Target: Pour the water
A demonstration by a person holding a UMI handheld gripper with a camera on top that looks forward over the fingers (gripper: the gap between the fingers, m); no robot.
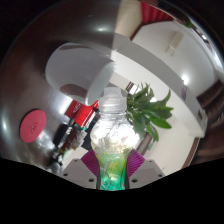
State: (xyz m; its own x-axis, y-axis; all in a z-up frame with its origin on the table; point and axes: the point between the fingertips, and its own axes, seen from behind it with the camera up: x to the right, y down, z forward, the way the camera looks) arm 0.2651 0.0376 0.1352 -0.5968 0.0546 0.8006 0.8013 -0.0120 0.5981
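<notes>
A clear plastic bottle point(110, 135) with a white cap and a green-tinted lower part stands upright between my gripper's point(111, 163) two fingers. Both magenta pads point(90, 161) press against the bottle's sides, so the gripper is shut on it. The bottle's cap reaches up in front of a green leafy plant point(148, 110). The bottle's base is hidden below the fingers. No cup or other vessel shows in this view.
Behind the bottle lies a white table surface point(150, 60) with the plant on it. To the left stand red objects point(75, 112) and a round grey stool or seat with a red spot point(33, 124). A pale chair back point(78, 68) rises beyond.
</notes>
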